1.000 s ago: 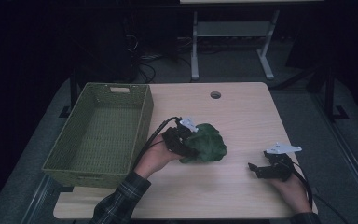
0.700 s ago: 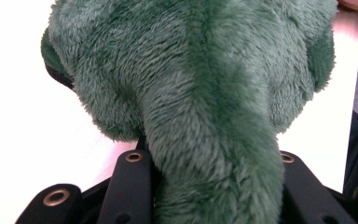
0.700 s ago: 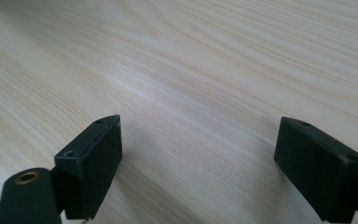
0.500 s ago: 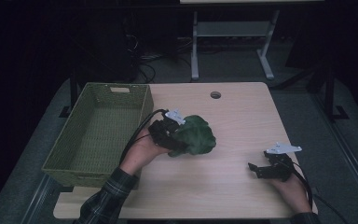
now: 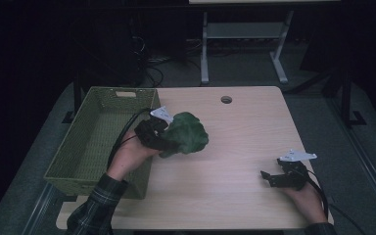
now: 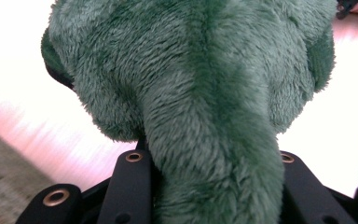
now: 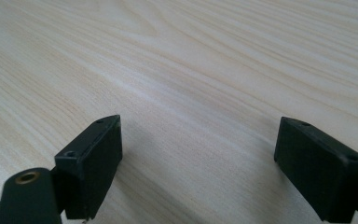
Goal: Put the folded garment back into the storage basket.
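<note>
High view first: at the bench's near right corner my right tool [image 5: 270, 177] rests spread wide, gripping nothing. Farther in, my left tool [image 5: 157, 134] is clenched on a narrow fold of the green plush toy [image 5: 186, 134], lifted just beside the woven basket [image 5: 73, 155] along the left edge. I judge the plush light, soft and floppy; that pinched ridge seems the best hold.
</note>
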